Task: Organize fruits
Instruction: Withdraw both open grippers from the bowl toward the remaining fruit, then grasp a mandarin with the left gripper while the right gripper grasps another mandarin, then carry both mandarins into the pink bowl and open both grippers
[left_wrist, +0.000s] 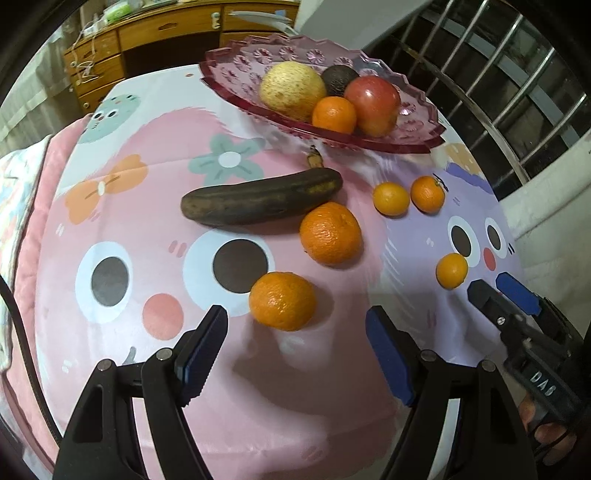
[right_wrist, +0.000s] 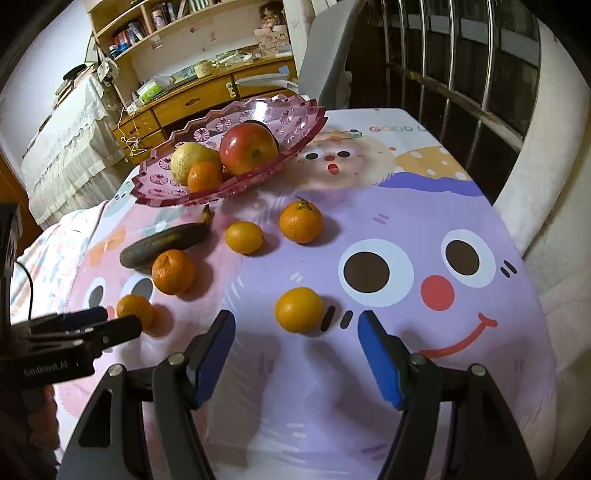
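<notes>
A pink glass fruit bowl (left_wrist: 424, 142) (right_wrist: 155, 192) at the far side of the table holds a yellow pear (left_wrist: 291, 90), an avocado (left_wrist: 338, 79), a red apple (left_wrist: 373, 103) and a small orange (left_wrist: 334, 114). On the cloth lie a blackened banana (left_wrist: 258, 201) (right_wrist: 162, 243) and several oranges. My left gripper (left_wrist: 295, 350) is open and empty, just short of the nearest orange (left_wrist: 282, 301). My right gripper (right_wrist: 297, 350) is open and empty, just short of a small orange (right_wrist: 298, 310) (left_wrist: 451, 270). The right gripper also shows in the left wrist view (left_wrist: 500, 291).
A bigger orange (left_wrist: 330, 233) (right_wrist: 173, 271) lies next to the banana. Two small oranges (left_wrist: 390, 198) (left_wrist: 427, 194) lie right of it. Metal window bars (right_wrist: 480, 85) stand at the right. A wooden desk (right_wrist: 207, 96) stands behind the table.
</notes>
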